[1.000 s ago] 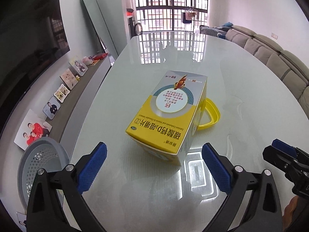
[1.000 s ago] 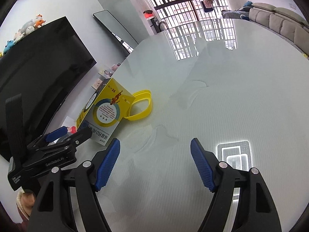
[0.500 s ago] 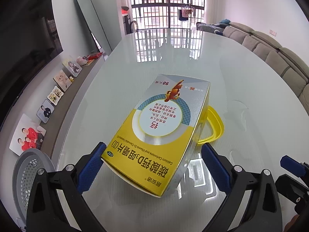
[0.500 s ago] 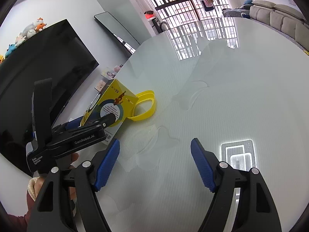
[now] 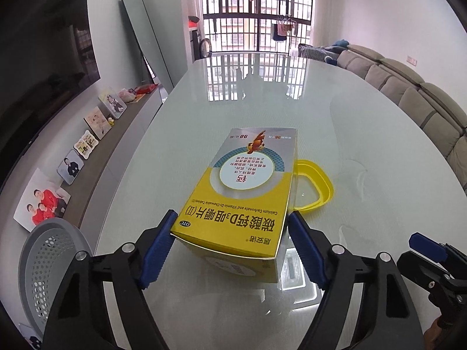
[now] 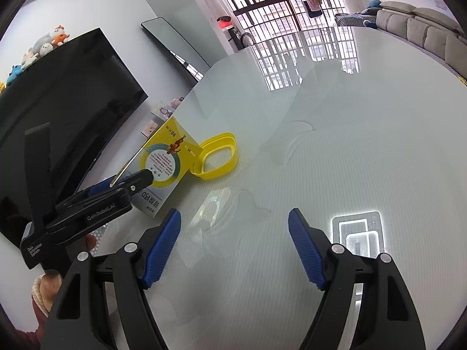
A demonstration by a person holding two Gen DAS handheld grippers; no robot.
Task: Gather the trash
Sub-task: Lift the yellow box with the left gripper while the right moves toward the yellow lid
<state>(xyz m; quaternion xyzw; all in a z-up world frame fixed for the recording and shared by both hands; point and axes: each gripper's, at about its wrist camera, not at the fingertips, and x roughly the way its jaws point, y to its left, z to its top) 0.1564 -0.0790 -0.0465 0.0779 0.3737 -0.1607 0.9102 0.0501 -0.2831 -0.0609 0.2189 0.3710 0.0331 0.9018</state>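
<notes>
A yellow and silver medicine box (image 5: 242,192) lies flat on the glossy white table (image 5: 262,93). My left gripper (image 5: 230,233) has its jaws closing, and the blue pads (image 5: 159,245) meet both sides of the box's near end. A yellow plastic ring (image 5: 315,186) lies right behind the box. In the right wrist view the box (image 6: 166,157) and the ring (image 6: 219,157) sit at the left, with the left gripper (image 6: 122,183) on the box. My right gripper (image 6: 233,233) stands open over crumpled clear plastic (image 6: 230,210) with nothing between its fingers.
A grey perforated basket (image 5: 49,262) stands below the table's left edge. Photo frames (image 5: 93,122) line a low cabinet under a dark TV (image 6: 58,93). A second clear plastic piece (image 6: 294,140) lies mid-table. A sofa (image 5: 408,93) runs along the right.
My left gripper moved forward to the box and its jaws narrowed from wide open onto the box's near end. The right gripper stayed where it was, still open.
</notes>
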